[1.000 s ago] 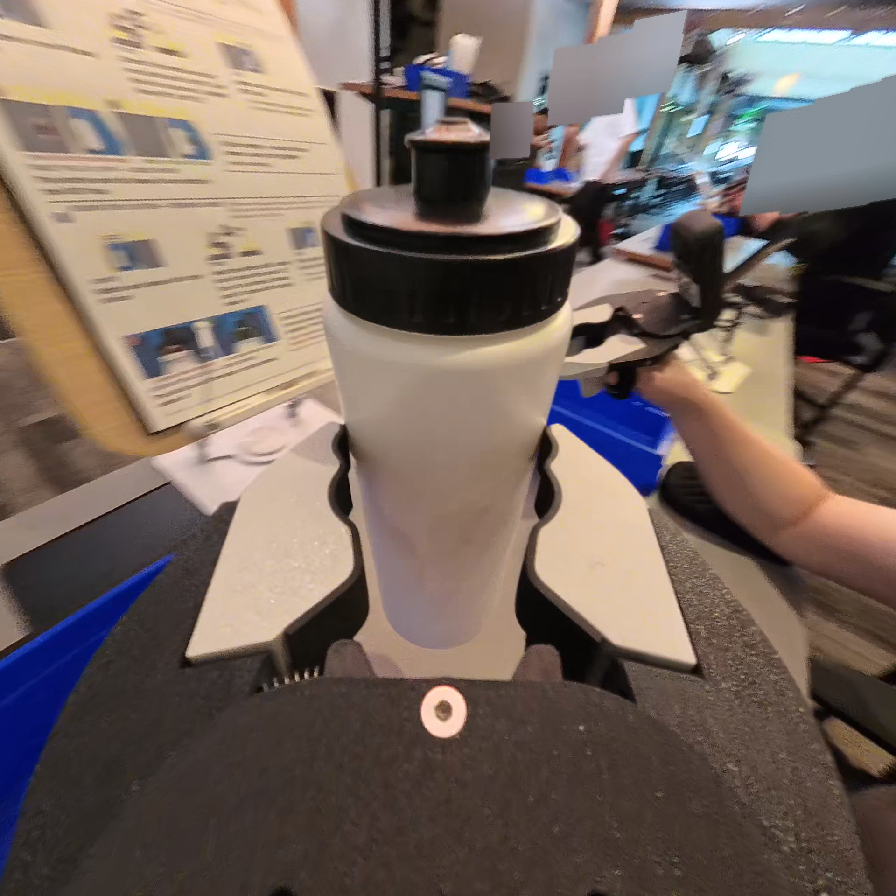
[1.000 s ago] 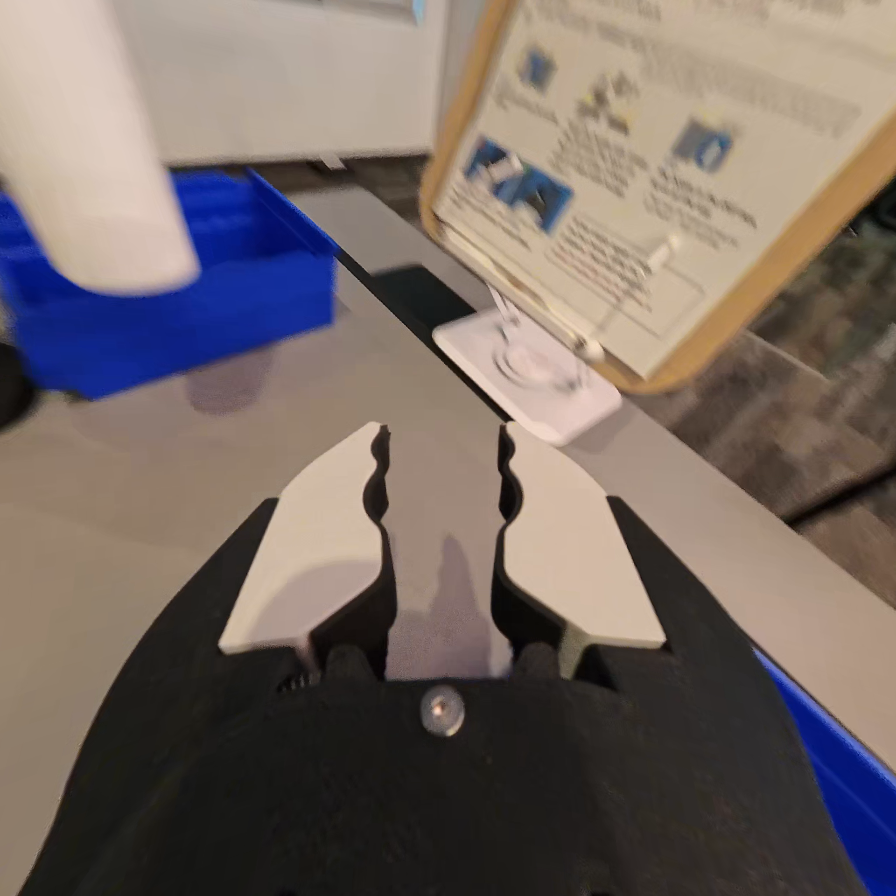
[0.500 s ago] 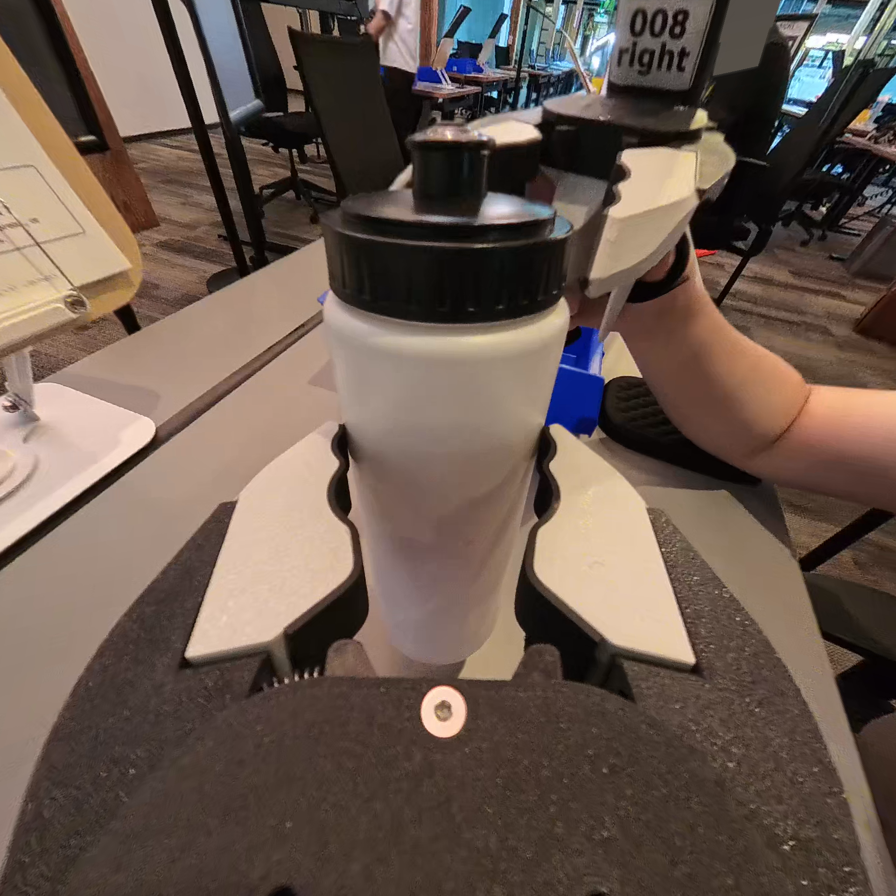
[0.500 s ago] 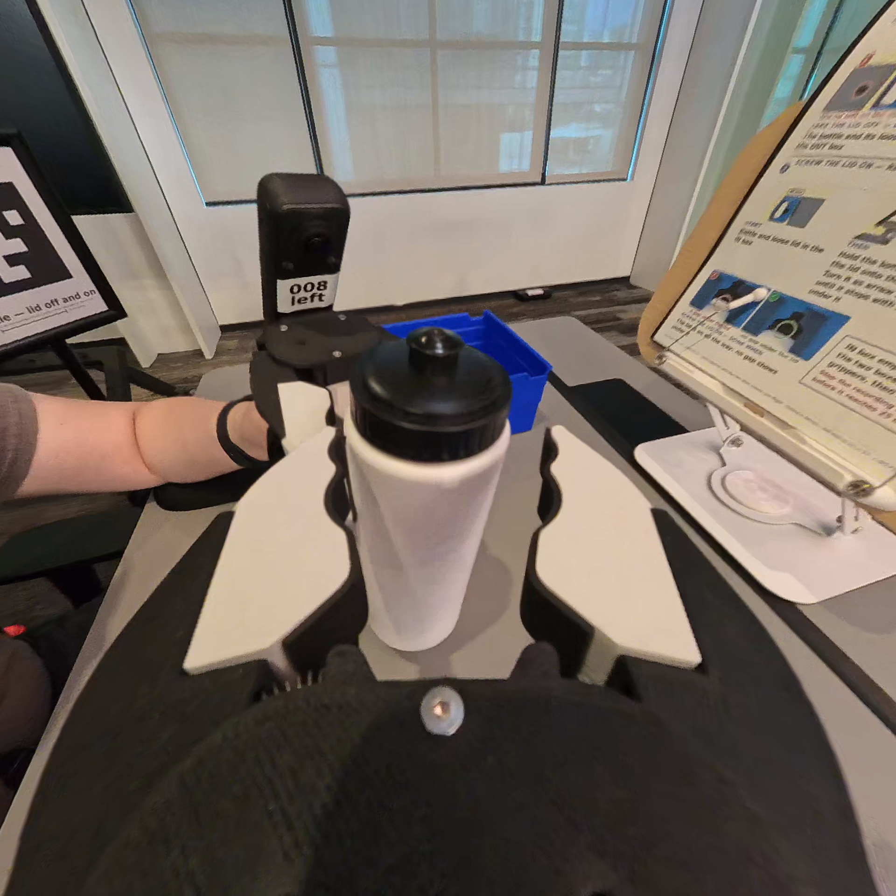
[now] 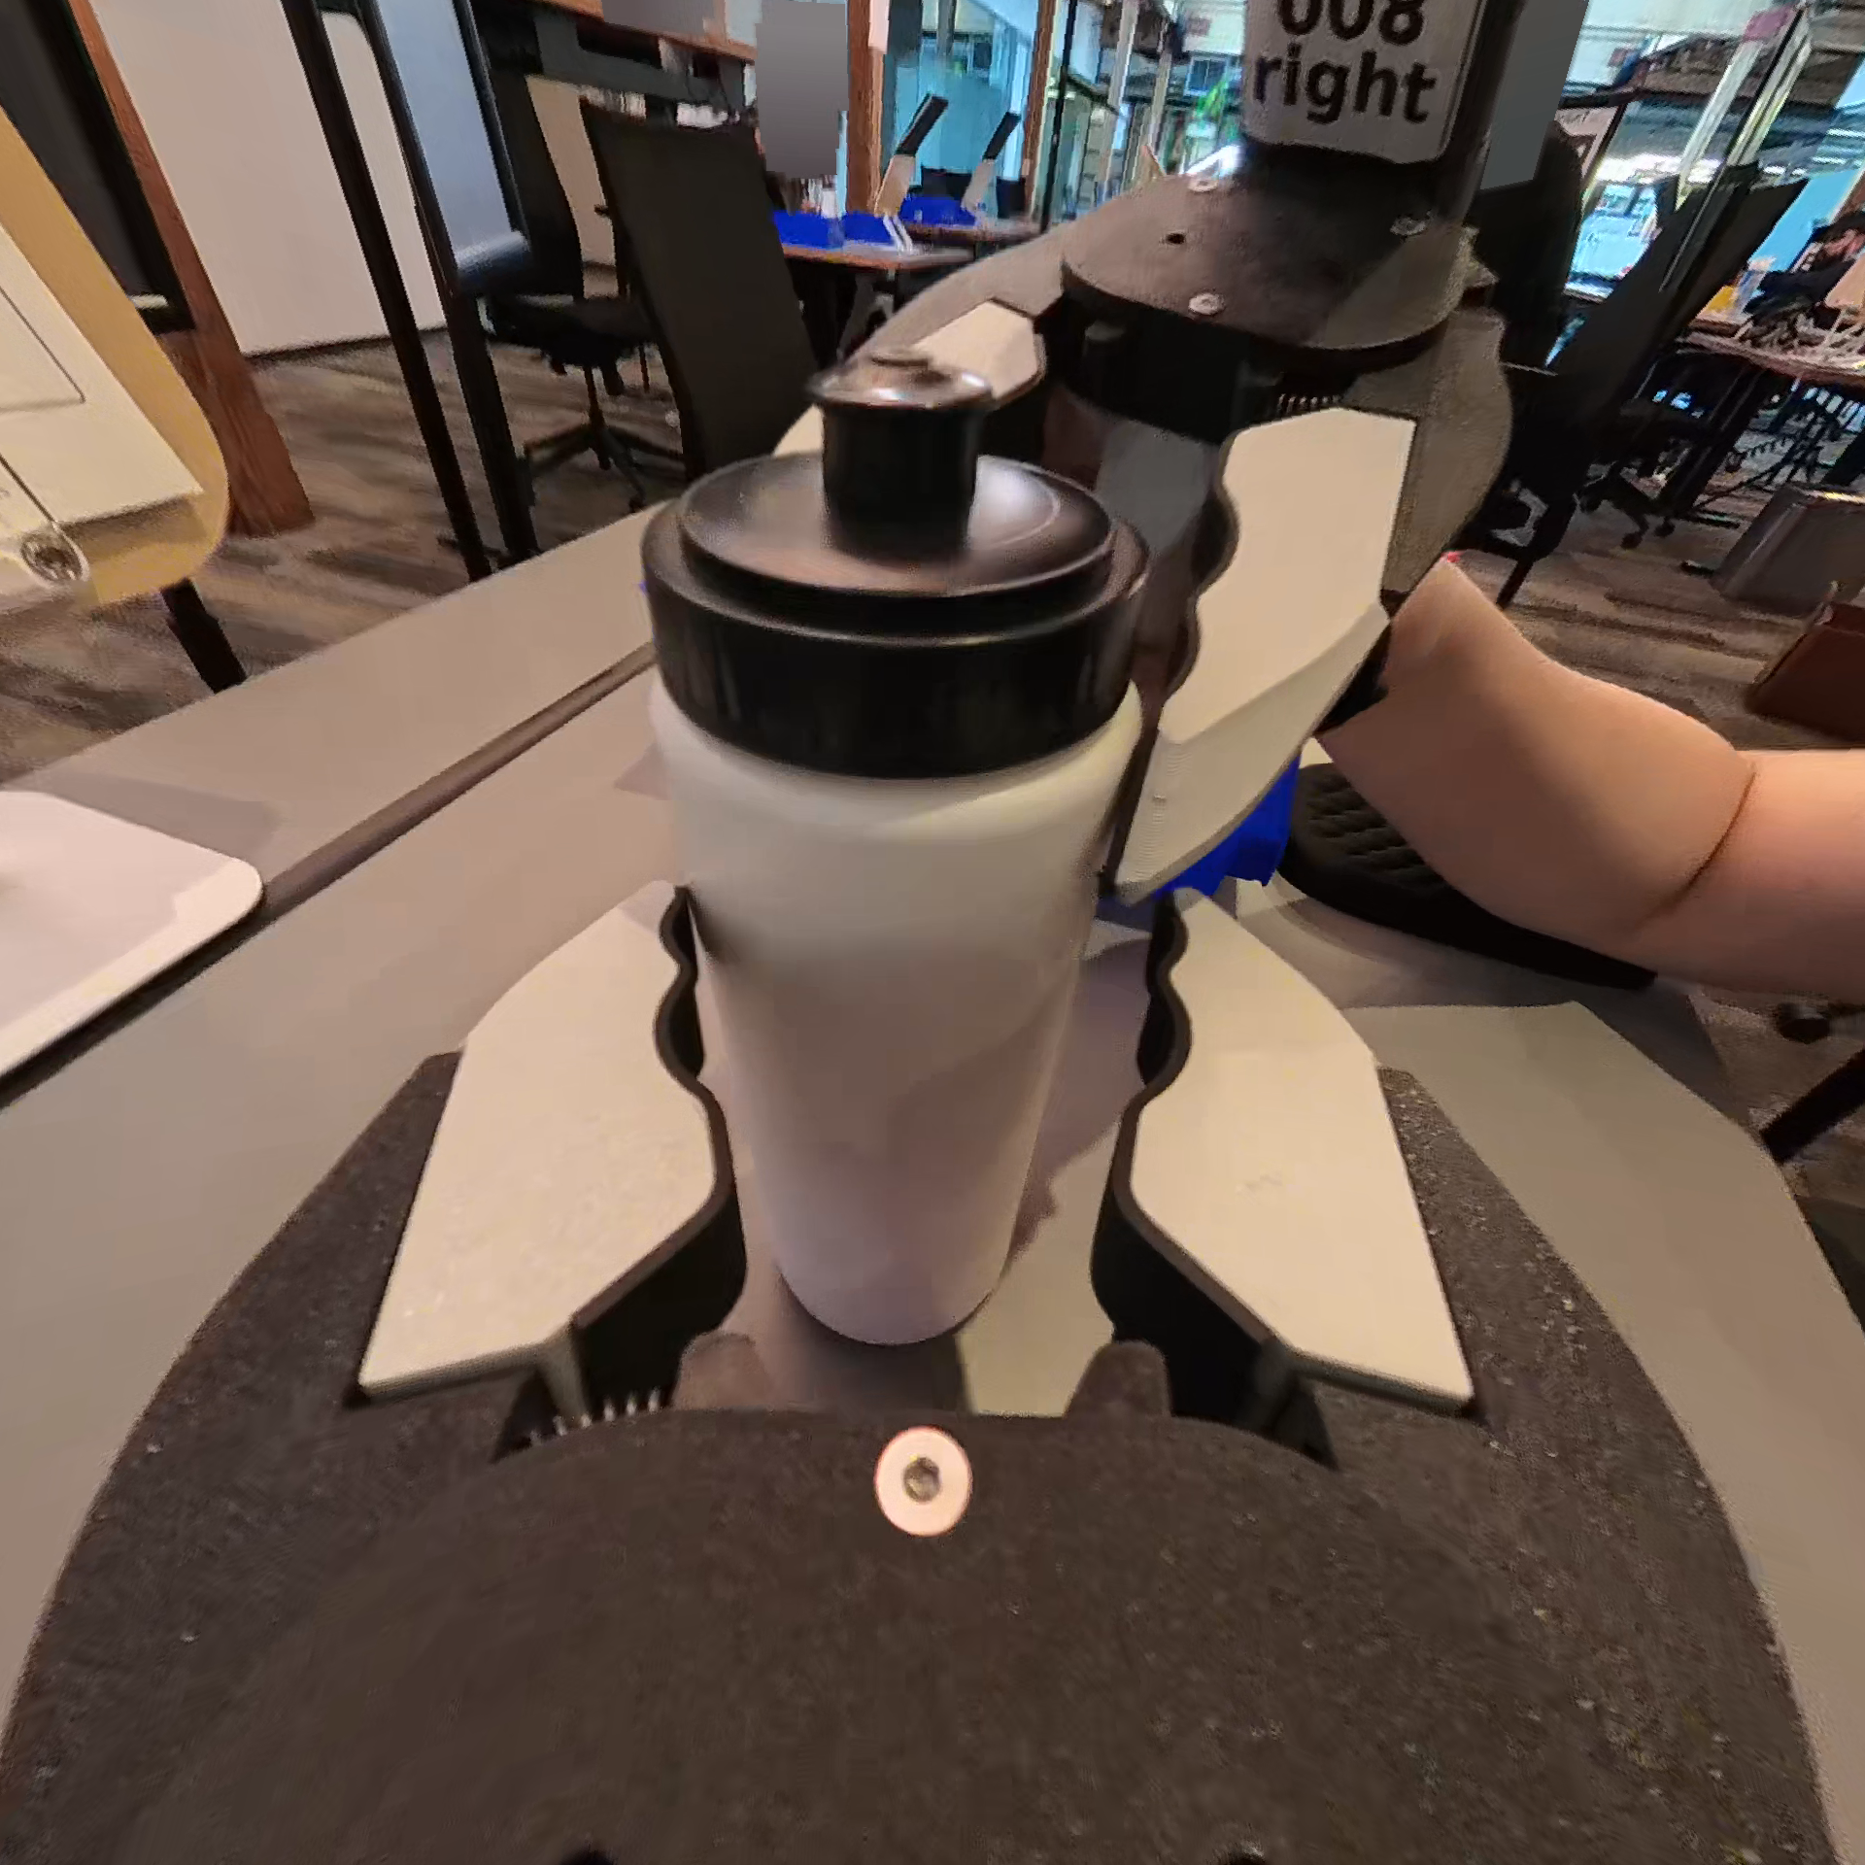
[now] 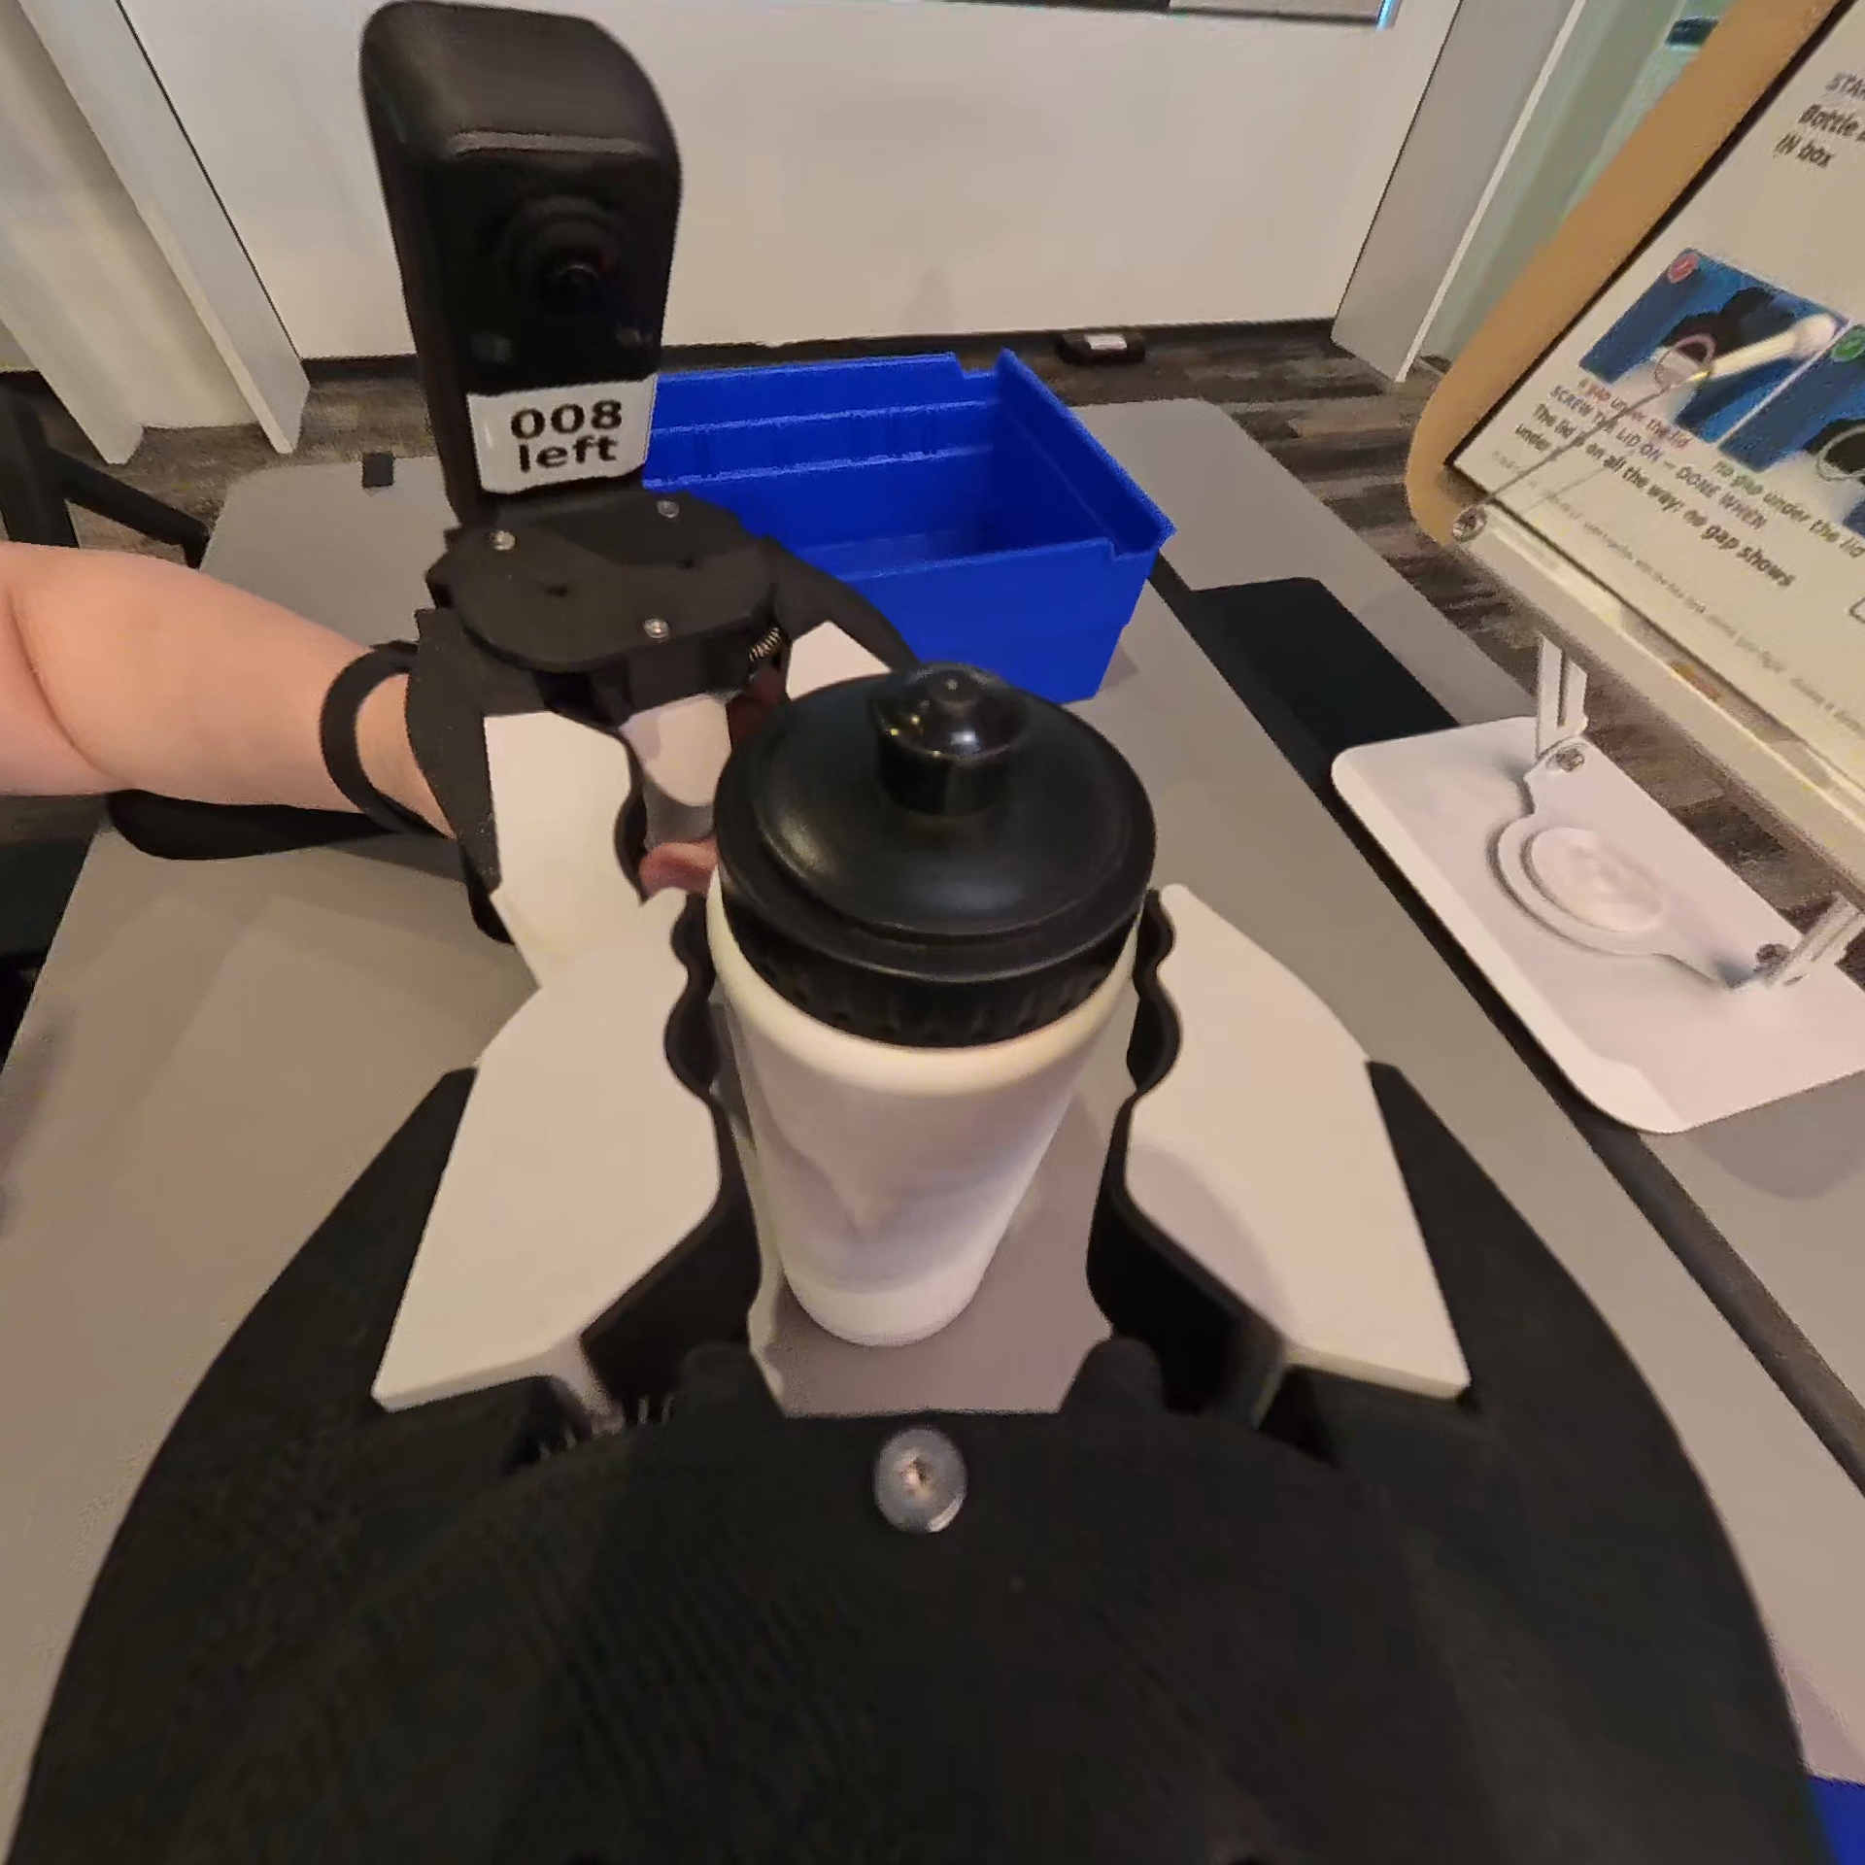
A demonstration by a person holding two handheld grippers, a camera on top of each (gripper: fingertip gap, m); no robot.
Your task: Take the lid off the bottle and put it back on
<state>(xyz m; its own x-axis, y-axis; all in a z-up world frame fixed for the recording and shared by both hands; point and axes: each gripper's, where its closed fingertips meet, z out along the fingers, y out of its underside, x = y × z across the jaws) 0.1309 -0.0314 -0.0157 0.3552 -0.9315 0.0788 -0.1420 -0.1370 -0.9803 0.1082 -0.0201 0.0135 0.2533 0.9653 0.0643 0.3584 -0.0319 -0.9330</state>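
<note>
The left gripper (image 5: 913, 1090) is clamped on the body of the white bottle (image 5: 888, 1009), holding it upright just above the grey table (image 5: 303, 959), with the black lid (image 5: 893, 626) screwed on and no gap showing under it. Half a second ago the right gripper (image 6: 918, 1070) sat behind and a little above the bottle; it has since come in so that its 2 fingers flank the top of the bottle, one on each side of the lid's ribbed rim. Its jaws stand wide, about as wide as the lid, and in the right wrist view their tips sit level with the rim (whether they already touch it I cannot tell, since the lid hides the contact).

That shift suggests the approach is finished and the unscrewing has not started. The likely next step is for the right gripper to close on the rim and twist while the left one keeps the body from turning. The soft-looking bottle wall already shows a crease where it is squeezed, so slipping under the twist is a fair worry. A blue bin (image 6: 908, 505) and a tilted instruction board (image 6: 1665, 353) stand beyond, well clear.
</note>
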